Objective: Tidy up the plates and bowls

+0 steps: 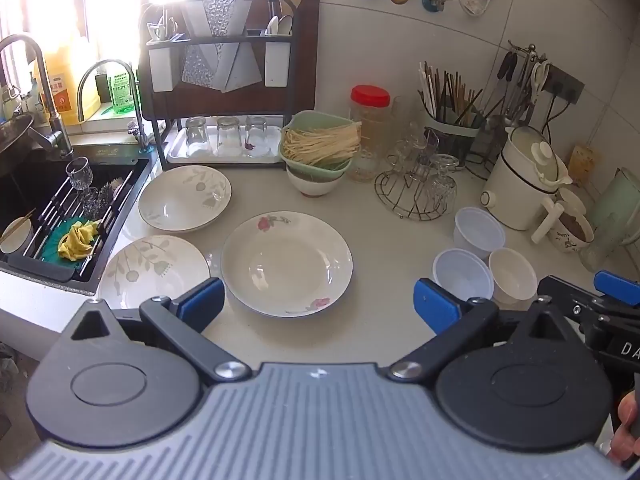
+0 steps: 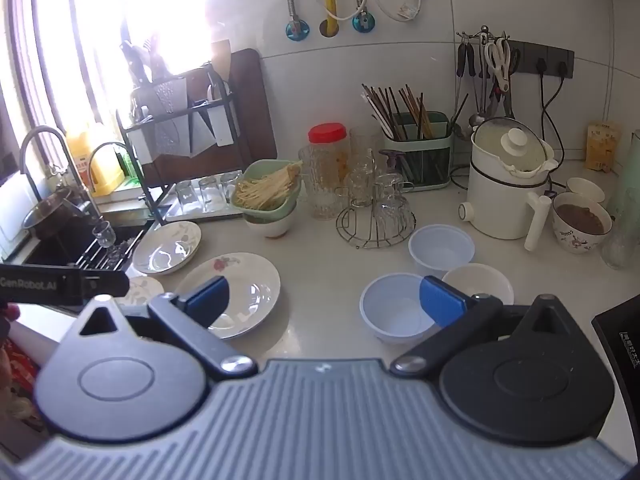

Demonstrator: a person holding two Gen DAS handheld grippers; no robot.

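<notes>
- Left gripper (image 1: 318, 304) hangs over the surface (image 1: 384, 240), fingers spread wide, nothing between them.
- Right gripper (image 2: 324, 300) likewise, fingers wide apart and empty.
- Three plates sit near the sink (image 1: 48, 200): the rose plate (image 1: 286, 263) in the middle, two leaf plates (image 1: 185, 198) beside it.
- Three small bowls (image 2: 394, 308) cluster to the right, by the white kettle (image 2: 504, 192).

White lettering reading "GenRobot.AI" is showing on the black body of the left gripper (image 2: 64, 285) at the left edge of the right wrist view. The letters "DA" are showing in white on the right gripper (image 1: 624, 346) at the right edge of the left wrist view. Labels on the yellow bottle (image 1: 60, 88) and green bottle (image 1: 120, 88) by the sink are staying too small to read.
</notes>
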